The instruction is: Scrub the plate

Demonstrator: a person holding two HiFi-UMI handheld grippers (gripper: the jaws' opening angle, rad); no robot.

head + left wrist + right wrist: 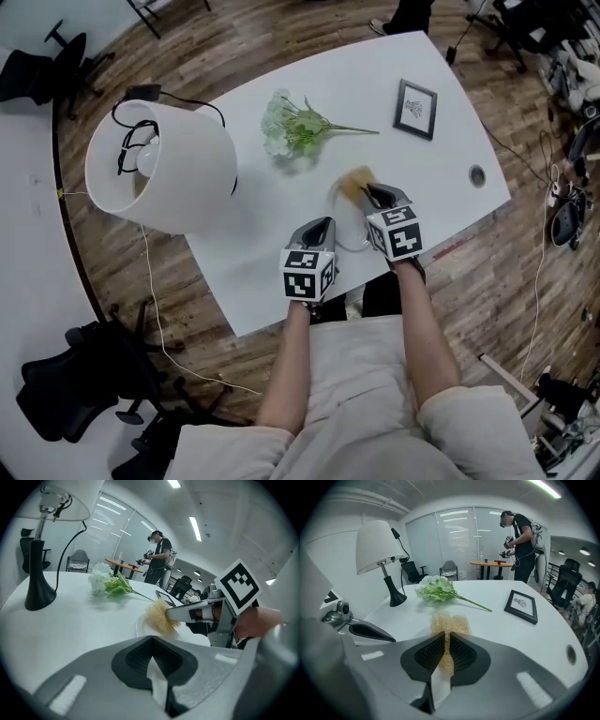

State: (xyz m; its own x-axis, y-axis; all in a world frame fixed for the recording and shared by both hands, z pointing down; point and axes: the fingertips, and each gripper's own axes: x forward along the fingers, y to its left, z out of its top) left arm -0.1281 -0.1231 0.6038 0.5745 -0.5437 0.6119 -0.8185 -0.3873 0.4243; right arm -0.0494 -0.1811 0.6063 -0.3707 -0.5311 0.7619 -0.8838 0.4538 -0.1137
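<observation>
Left claw [152, 663] closed; right claw [446, 644] pinching scrubber [449, 623]

We look down on a white bench [253, 272] standing on a wood-plank floor [487, 272], a white-shaded lamp [164, 164] towards its left end, black office chairs [56, 394] at the lower left of the frame, and beyond it a glass wall with blinds [459, 536] under long ceiling lights [195, 528].
</observation>
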